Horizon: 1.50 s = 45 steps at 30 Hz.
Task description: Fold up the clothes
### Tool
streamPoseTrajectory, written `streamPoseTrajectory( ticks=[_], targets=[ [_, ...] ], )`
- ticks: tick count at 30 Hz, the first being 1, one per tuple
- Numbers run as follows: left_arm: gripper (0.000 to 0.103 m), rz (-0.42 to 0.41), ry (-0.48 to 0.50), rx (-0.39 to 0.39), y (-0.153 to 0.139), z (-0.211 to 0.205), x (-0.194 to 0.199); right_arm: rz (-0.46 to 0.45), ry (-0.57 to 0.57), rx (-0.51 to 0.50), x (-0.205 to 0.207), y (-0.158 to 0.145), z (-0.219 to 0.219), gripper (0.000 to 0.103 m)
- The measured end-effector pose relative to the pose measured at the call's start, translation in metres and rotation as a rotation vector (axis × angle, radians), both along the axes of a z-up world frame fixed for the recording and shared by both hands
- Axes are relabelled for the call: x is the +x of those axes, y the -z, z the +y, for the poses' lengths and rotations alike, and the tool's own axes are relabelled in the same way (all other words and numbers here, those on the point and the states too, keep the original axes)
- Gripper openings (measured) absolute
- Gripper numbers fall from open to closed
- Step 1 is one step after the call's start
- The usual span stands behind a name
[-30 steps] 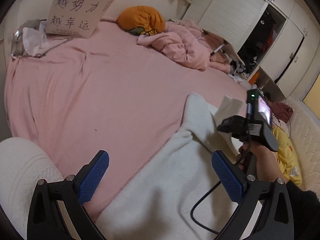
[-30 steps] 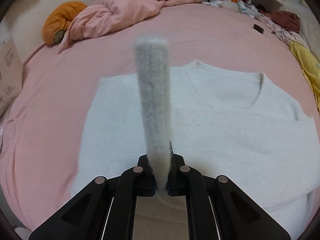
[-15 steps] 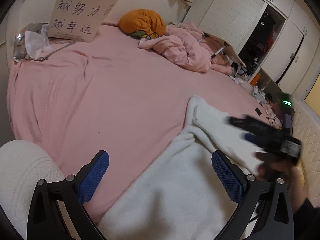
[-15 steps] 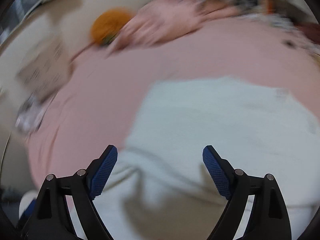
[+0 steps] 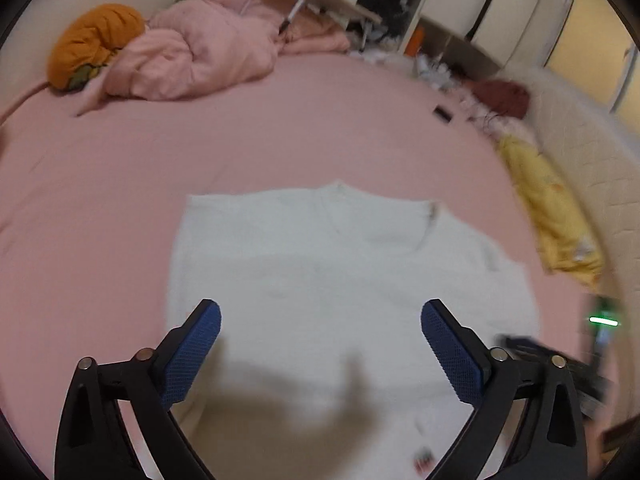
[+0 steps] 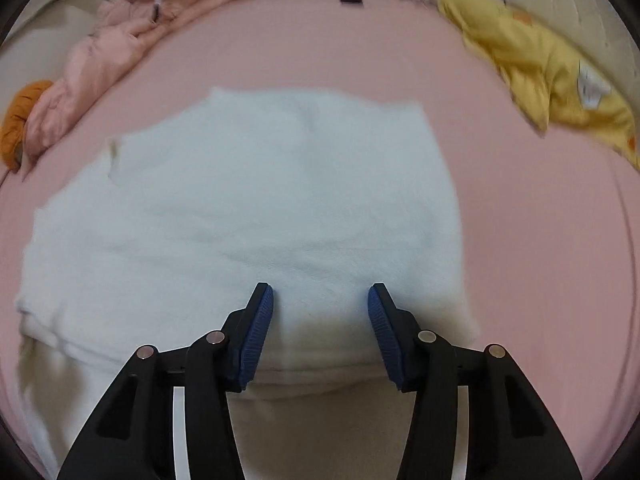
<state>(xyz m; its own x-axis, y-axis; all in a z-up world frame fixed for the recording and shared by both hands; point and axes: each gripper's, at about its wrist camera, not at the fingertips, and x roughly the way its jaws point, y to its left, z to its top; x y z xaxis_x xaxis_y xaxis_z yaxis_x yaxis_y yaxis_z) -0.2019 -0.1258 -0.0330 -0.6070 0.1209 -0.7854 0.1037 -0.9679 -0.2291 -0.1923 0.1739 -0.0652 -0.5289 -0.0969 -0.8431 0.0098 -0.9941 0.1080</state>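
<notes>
Already the white sweater (image 6: 256,200) lies partly folded (more remains); left gripper (image 5: 320,344) gapes empty, right gripper (image 6: 320,320) is closing, nothing pinched.

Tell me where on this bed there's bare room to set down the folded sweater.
The pink sheet is bare in a wide band between the white sweater and the heaped pink duvet, and to the sweater's left. A narrower bare strip lies between the sweater and the yellow cloth. The far edge, with the orange cushion, is crowded.
</notes>
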Motion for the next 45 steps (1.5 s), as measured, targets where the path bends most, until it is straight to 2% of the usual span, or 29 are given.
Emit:
streamPoseTrajectory(
  ticks=[1, 3, 4, 6, 8, 10, 12, 13, 15, 16, 18, 19, 20, 21, 22, 24, 26, 27, 30, 32, 35, 37, 39, 42, 45],
  targets=[
    [0.1, -0.04, -0.025, -0.048, 0.017, 0.0, -0.013, 0.05, 0.002, -0.027, 0.004, -0.009, 0.004, 0.051],
    [0.1, -0.125, -0.056, -0.133, 0.045, -0.003, -0.029, 0.06, 0.02, -0.012, -0.003, -0.003, 0.005, 0.053],
    [0.1, -0.14, -0.059, -0.181, 0.055, -0.004, -0.031, 0.055, 0.03, 0.002, -0.008, 0.003, 0.004, 0.053],
    [0.103, -0.101, -0.02, -0.287, 0.063, 0.002, -0.025, -0.019, 0.044, 0.044, -0.019, 0.032, 0.012, 0.052],
    [0.103, -0.102, -0.007, -0.325, 0.059, 0.007, -0.023, 0.028, 0.007, 0.095, -0.017, 0.038, 0.01, 0.053],
    [0.1, -0.1, -0.026, -0.313, 0.046, 0.005, -0.017, 0.062, -0.014, 0.099, -0.011, 0.03, 0.005, 0.054],
    [0.099, -0.061, -0.037, -0.285, 0.036, 0.003, -0.004, 0.147, -0.017, 0.03, 0.003, 0.019, 0.01, 0.054],
    [0.099, -0.061, -0.034, -0.283, 0.037, 0.003, 0.0, 0.166, -0.001, 0.032, 0.008, 0.019, 0.012, 0.054],
    [0.1, -0.129, 0.002, -0.293, 0.057, 0.004, -0.003, 0.105, -0.002, 0.068, 0.005, 0.039, 0.013, 0.054],
    [0.103, -0.14, 0.011, -0.286, 0.064, 0.002, -0.004, 0.106, -0.02, 0.088, 0.004, 0.044, 0.011, 0.055],
    [0.103, -0.164, 0.004, -0.248, 0.066, -0.004, -0.007, 0.083, -0.028, 0.116, 0.001, 0.044, 0.006, 0.055],
    [0.103, -0.189, 0.008, -0.256, 0.062, -0.003, -0.009, 0.064, -0.027, 0.12, -0.002, 0.041, 0.005, 0.055],
    [0.1, -0.209, 0.018, -0.28, 0.056, 0.0, -0.01, 0.034, -0.03, 0.124, -0.007, 0.036, 0.005, 0.055],
    [0.092, -0.204, 0.024, -0.305, 0.048, 0.002, -0.005, 0.015, -0.028, 0.121, -0.006, 0.027, 0.004, 0.055],
    [0.091, -0.18, 0.025, -0.332, 0.036, 0.004, 0.003, 0.025, -0.018, 0.111, 0.002, 0.016, 0.004, 0.055],
    [0.092, -0.102, 0.023, -0.356, 0.004, 0.008, 0.034, 0.111, -0.004, 0.073, 0.037, -0.013, 0.007, 0.056],
    [0.1, -0.069, 0.035, -0.331, -0.016, 0.012, 0.069, 0.169, -0.007, 0.042, 0.075, -0.034, 0.002, 0.08],
    [0.1, -0.071, 0.049, -0.299, -0.021, 0.015, 0.09, 0.183, -0.026, 0.034, 0.096, -0.038, -0.003, 0.082],
    [0.101, -0.095, 0.092, -0.231, -0.02, 0.026, 0.145, 0.207, -0.099, 0.031, 0.16, -0.038, -0.018, 0.082],
    [0.101, -0.115, 0.091, -0.22, -0.01, 0.037, 0.184, 0.23, -0.12, 0.052, 0.199, -0.033, -0.026, 0.082],
    [0.101, -0.154, 0.08, -0.151, 0.01, 0.043, 0.23, 0.257, -0.164, 0.047, 0.251, -0.027, -0.03, 0.082],
    [0.101, -0.151, 0.063, -0.125, 0.02, 0.042, 0.253, 0.258, -0.199, 0.06, 0.261, -0.033, -0.031, 0.082],
    [0.101, -0.142, 0.03, -0.153, 0.021, 0.044, 0.272, 0.286, -0.159, 0.064, 0.27, -0.043, -0.025, 0.082],
    [0.101, -0.108, -0.022, -0.145, 0.005, 0.038, 0.273, 0.269, -0.109, -0.041, 0.274, -0.046, -0.009, 0.082],
    [0.101, -0.046, -0.088, -0.157, -0.013, 0.033, 0.282, 0.235, -0.105, -0.046, 0.273, -0.041, -0.008, 0.082]
  ],
)
